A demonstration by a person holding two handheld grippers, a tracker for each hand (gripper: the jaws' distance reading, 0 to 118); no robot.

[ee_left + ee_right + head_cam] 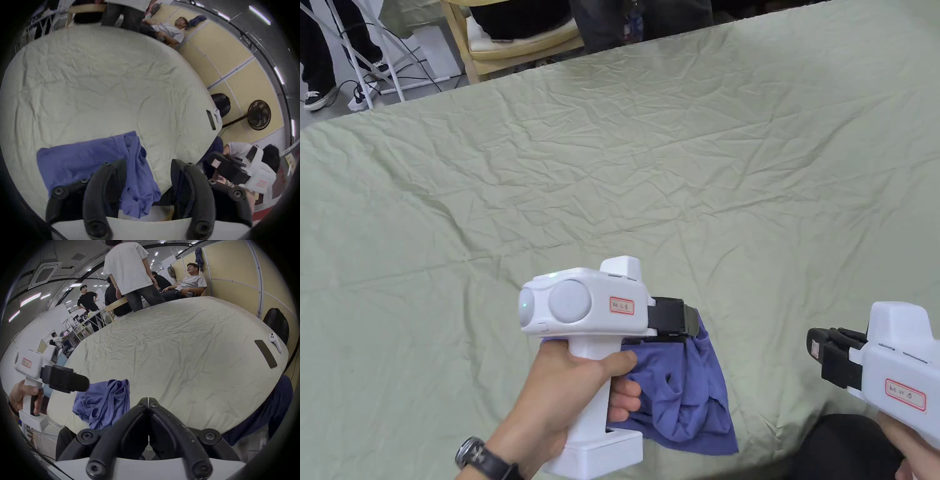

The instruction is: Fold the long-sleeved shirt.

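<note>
Left gripper (148,164), jaws spread, hovers over a crumpled blue shirt (687,390) at the near edge of a wrinkled pale-green sheet (650,169); right gripper (148,400), jaws pressed together and empty, waits just off that edge. Beyond, people (129,272) gather by yellow panels (230,269) and a fan (259,115)

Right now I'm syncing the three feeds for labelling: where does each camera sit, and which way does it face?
Head view: on the person's head, looking down at the crumpled blue-purple shirt on the pale green sheet-covered table; left hand visible.
Left gripper view: rides the left gripper, jaws apart over the shirt.
Right gripper view: rides the right gripper, jaws together, facing across the table.
Shared: both gripper views show the shirt and a flat black slab.
</note>
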